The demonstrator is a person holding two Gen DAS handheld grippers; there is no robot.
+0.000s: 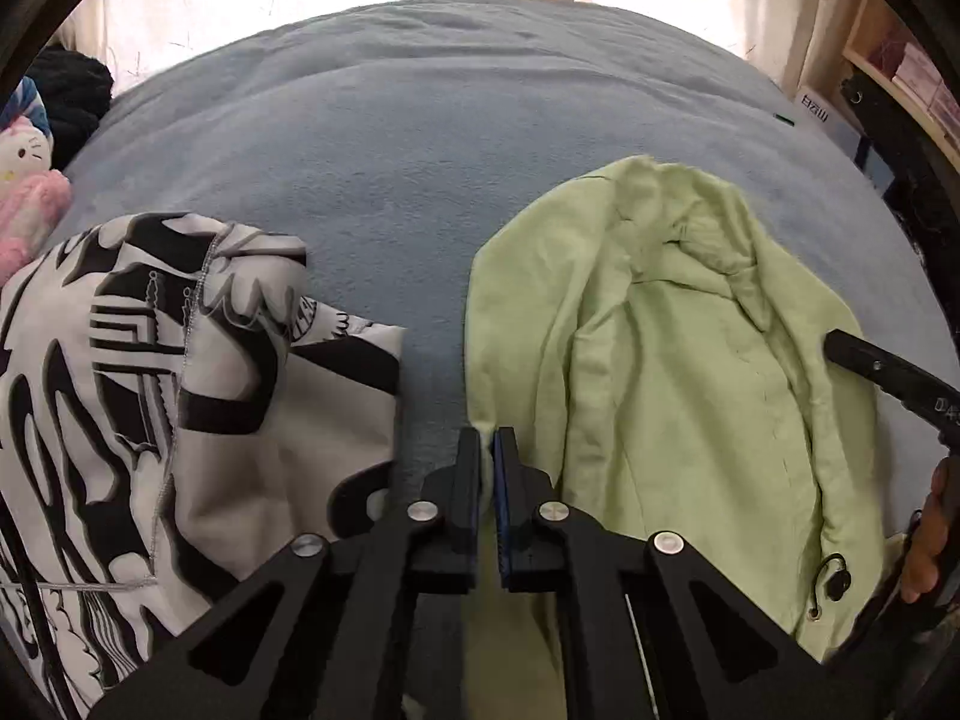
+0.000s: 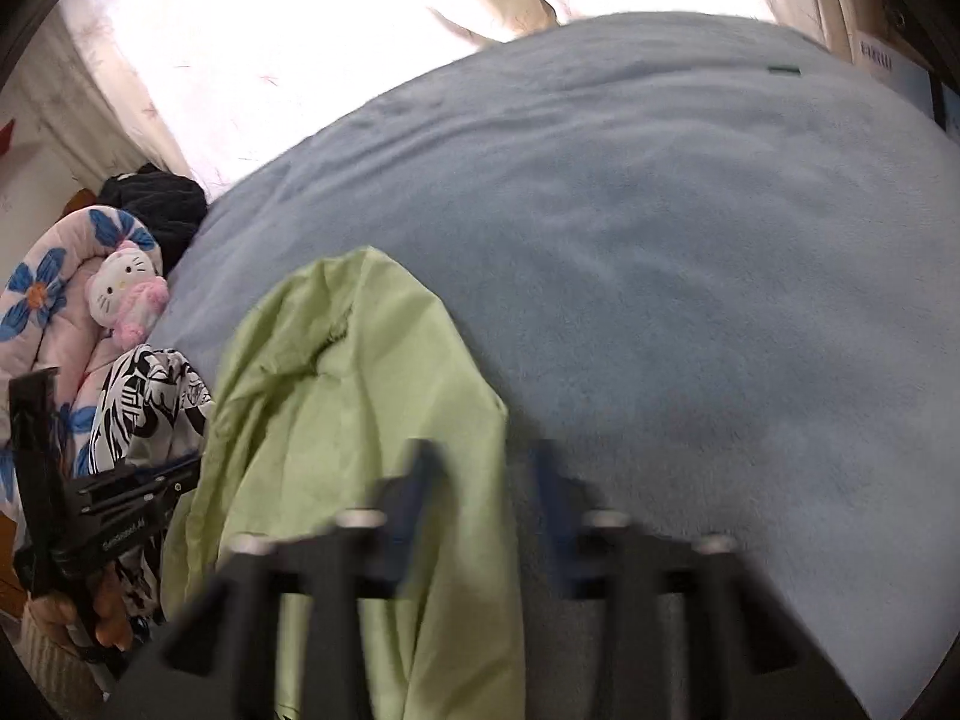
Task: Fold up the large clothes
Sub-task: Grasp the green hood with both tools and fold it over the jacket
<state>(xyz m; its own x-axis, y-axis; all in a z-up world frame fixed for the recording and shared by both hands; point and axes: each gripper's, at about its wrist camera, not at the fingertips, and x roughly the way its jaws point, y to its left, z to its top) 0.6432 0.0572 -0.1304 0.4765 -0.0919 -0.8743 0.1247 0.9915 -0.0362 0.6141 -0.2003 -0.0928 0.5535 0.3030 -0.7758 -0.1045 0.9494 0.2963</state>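
On the blue bed (image 1: 420,138), the left tongs (image 1: 487,450) pinch the near edge of the pale green jacket (image 1: 690,360) at lower centre, seemingly to lift it flat, while the right tongs (image 2: 480,468) hang blurred and released beside its hem.

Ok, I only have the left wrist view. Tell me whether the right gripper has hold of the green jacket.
Observer: No. The right gripper is open, its fingers straddling the green jacket edge; the view is blurred.
Operator: Report what lies beyond the pink plush on the left.
Observer: The plush rests on a pink quilt with blue flowers.
Operator: Confirm my left grip.
Observer: The left gripper is shut on the jacket's edge.
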